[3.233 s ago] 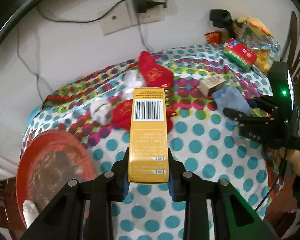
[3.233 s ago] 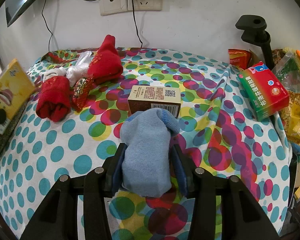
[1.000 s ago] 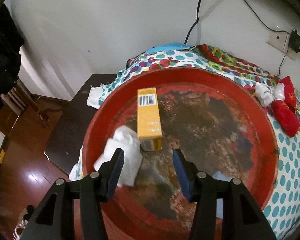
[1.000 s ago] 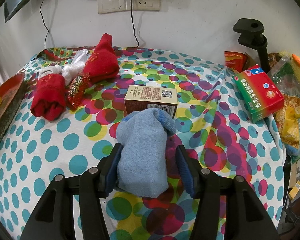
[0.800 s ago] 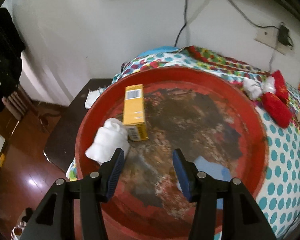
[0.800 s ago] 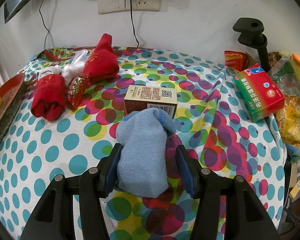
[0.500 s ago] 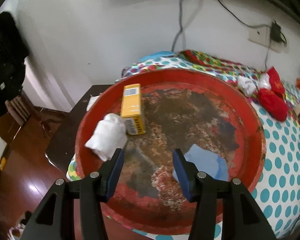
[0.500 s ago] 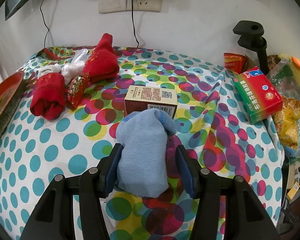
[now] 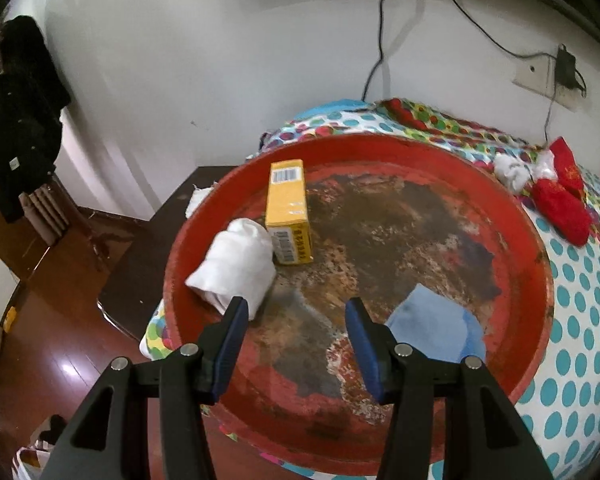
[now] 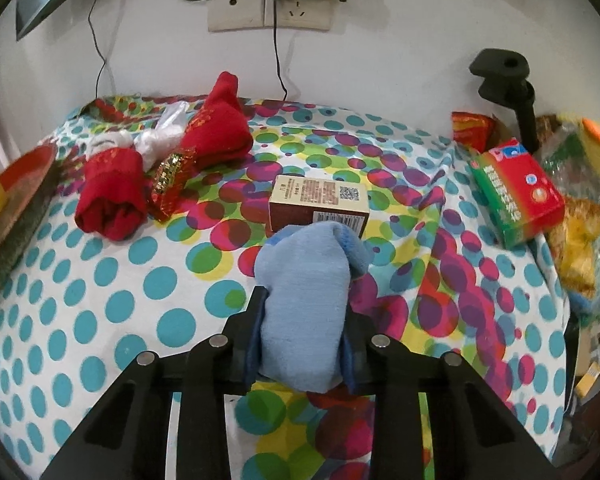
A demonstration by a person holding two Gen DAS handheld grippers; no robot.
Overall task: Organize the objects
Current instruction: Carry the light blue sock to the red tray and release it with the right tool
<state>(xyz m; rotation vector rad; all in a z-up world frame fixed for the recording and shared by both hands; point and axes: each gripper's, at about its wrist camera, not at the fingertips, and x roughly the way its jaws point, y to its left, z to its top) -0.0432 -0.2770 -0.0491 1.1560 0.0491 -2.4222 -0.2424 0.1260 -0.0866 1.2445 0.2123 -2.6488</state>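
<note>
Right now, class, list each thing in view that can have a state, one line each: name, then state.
left gripper: open, empty, above the tray
right gripper: shut on the blue sock
blue sock: rolled, held
yellow box: lying flat in the red tray
white sock: rolled, in the tray
brown box: closed, on the cloth

Yellow box in red tray

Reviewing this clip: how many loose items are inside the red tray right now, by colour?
Inside the red tray, left wrist view:
Yellow: 1, the box
White: 1, the rolled sock
Blue: 1, the folded cloth
Total: 3
</note>
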